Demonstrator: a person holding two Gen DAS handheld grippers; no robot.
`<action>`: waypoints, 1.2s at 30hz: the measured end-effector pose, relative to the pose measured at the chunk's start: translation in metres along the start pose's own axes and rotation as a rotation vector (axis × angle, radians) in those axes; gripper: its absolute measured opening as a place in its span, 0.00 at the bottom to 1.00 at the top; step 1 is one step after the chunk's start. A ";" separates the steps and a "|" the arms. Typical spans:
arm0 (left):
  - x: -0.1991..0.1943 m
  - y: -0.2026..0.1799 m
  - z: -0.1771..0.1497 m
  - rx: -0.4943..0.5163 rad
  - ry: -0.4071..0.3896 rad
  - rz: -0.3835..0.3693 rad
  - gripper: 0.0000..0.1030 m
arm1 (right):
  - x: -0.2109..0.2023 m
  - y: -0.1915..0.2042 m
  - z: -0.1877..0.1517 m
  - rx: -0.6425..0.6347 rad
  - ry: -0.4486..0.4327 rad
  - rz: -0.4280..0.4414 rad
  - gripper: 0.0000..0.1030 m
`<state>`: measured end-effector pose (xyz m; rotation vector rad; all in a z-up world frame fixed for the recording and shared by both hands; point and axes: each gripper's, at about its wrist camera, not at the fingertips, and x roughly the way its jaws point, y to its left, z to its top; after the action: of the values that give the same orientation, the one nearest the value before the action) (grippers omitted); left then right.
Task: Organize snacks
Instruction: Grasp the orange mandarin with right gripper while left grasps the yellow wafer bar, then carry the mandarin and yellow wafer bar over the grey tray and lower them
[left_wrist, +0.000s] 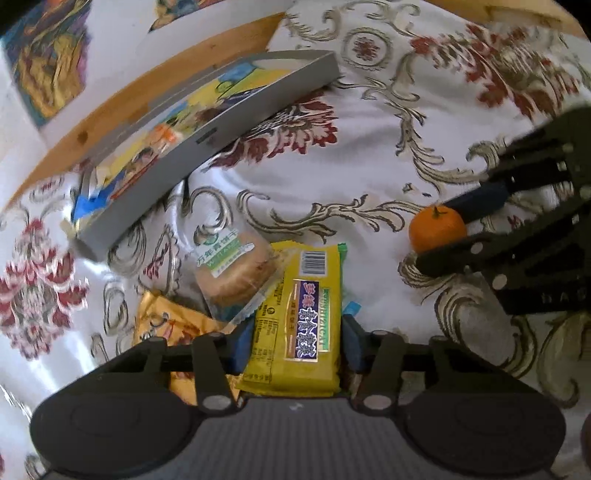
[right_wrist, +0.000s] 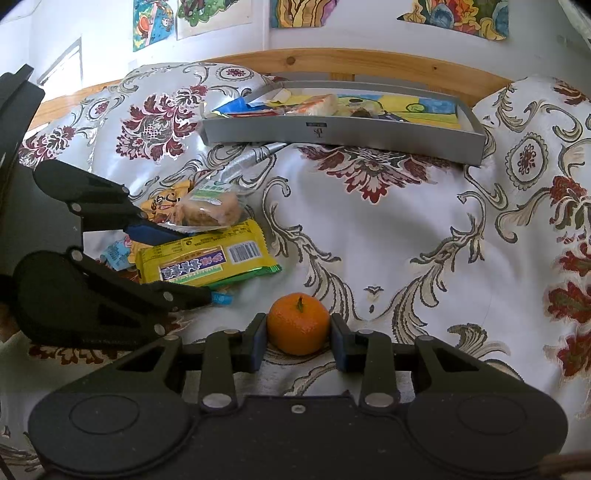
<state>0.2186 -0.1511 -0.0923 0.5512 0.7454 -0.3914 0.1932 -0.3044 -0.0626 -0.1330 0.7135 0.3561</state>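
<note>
Left gripper (left_wrist: 293, 343) jaws close against both sides of the yellow pack (left_wrist: 295, 321), which lies on the floral cloth (left_wrist: 369, 166) beside a wrapped bun (left_wrist: 234, 271) and an orange bag (left_wrist: 166, 325). Right gripper (right_wrist: 298, 338) pads touch either side of the mandarin (right_wrist: 297, 323) on the cloth. Grey tray (right_wrist: 343, 131) with snacks sits well behind, near the wooden rail (right_wrist: 369, 59).

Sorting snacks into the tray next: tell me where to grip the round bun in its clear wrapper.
Grip the wrapped bun across its rounded sides from above. It lies flat, partly over the yellow cracker pack and beside the orange packet. Its crimped wrapper edge looks too flimsy to hold.
</note>
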 end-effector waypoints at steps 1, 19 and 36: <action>-0.002 0.004 0.000 -0.036 0.008 -0.016 0.51 | -0.002 0.001 0.000 -0.001 -0.005 0.000 0.36; -0.039 0.049 -0.028 -0.541 0.081 -0.307 0.50 | -0.031 0.026 0.001 -0.014 -0.070 0.022 0.36; -0.061 0.070 -0.031 -0.682 -0.001 -0.340 0.50 | -0.044 0.029 0.014 -0.025 -0.112 0.018 0.36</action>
<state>0.1972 -0.0689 -0.0438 -0.2206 0.9146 -0.4195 0.1601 -0.2860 -0.0230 -0.1289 0.6000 0.3870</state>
